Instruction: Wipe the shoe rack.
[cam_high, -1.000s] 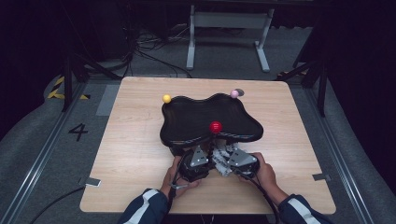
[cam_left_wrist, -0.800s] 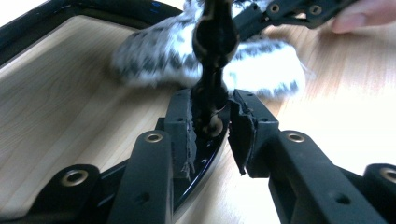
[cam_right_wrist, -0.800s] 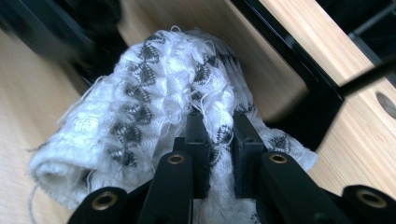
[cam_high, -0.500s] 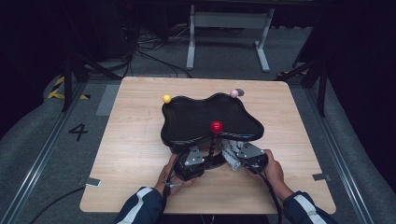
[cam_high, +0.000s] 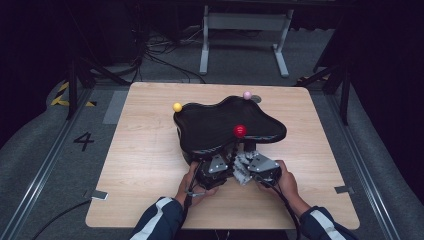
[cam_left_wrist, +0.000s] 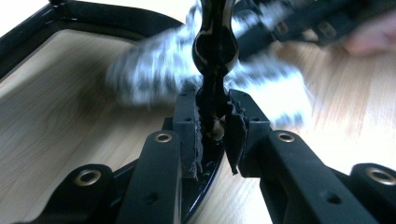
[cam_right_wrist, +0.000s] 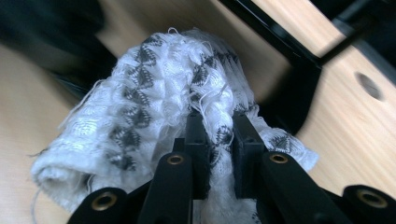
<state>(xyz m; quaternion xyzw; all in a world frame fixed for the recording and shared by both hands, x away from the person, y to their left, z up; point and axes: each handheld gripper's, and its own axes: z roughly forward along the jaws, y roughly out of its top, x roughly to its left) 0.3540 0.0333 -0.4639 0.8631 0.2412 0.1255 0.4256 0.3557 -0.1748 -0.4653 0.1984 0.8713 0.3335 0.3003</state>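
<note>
While the person's two hands sit close together at the near edge of a black wavy-edged tray (cam_high: 210, 125), a white cloth with a dark grey knitted pattern (cam_right_wrist: 154, 102) is bunched between the two grippers, just in front of the tray's near rim. In the right gripper view the cloth is folded into a thick roll lying on the wooden table (cam_high: 145, 150), and the right gripper (cam_right_wrist: 219, 126) has its two black jaws pinched tight on a ridge of the fabric, with only a thin fold between the pads. In the high view the cloth shows as a pale crumpled patch (cam_high: 244, 167) between the two tools.

The left gripper (cam_left_wrist: 212, 119) is clamped on the glossy black rim of the tray; its toothed pads press on either side of the thin edge, which rises as a shiny curved strip straight up the middle of the left gripper view. Its jaws have just been closing, and the rim is the thing between them. Behind it the cloth (cam_left_wrist: 154, 74) appears blurred.

The tray sits near the middle of the table. A red ball (cam_high: 240, 131) rests on the tray's near right part. A yellow ball (cam_high: 177, 107) lies on the table touching the tray's far left edge, and a pink ball (cam_high: 247, 95) sits at its far edge.
</note>
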